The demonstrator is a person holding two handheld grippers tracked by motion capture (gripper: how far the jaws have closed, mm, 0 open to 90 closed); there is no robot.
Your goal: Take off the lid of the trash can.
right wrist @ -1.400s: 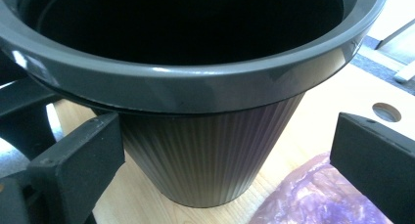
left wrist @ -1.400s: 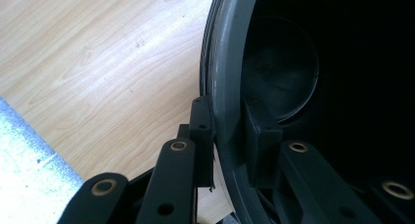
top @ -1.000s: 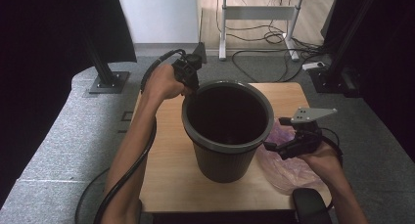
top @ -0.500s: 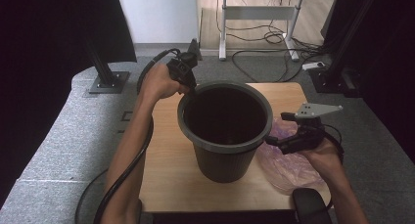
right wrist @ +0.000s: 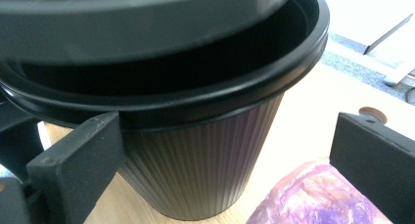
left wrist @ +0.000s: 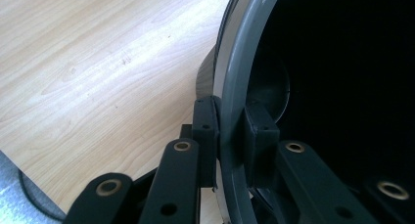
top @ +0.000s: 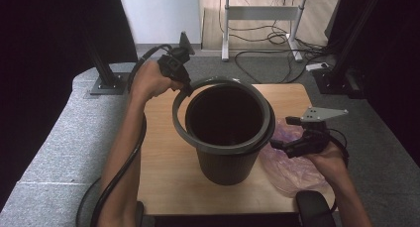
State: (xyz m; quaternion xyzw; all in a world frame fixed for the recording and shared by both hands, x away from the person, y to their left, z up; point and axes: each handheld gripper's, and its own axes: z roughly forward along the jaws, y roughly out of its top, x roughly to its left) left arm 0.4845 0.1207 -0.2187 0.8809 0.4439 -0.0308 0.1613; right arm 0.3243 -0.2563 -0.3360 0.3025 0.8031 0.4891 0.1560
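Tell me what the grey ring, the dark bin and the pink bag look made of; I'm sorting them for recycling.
The grey ring looks like moulded plastic with a smooth satin sheen along its edge. The dark bin seems plastic too, matte, with fine vertical ribs down its wall. The pink bag looks like thin translucent plastic film, crumpled and glossy.

Left hand-held gripper point(top: 184, 85) clamped, right hand-held gripper point(top: 277, 143) agape

L gripper point(top: 184, 85) clamped on grey ring point(top: 181, 119), ring tilted, lifted off far-left edge of black bin point(top: 225, 165). R gripper point(top: 283, 143) just beside bin's right, over pink bag point(top: 287, 167). Bin upright on wood table point(top: 163, 162).
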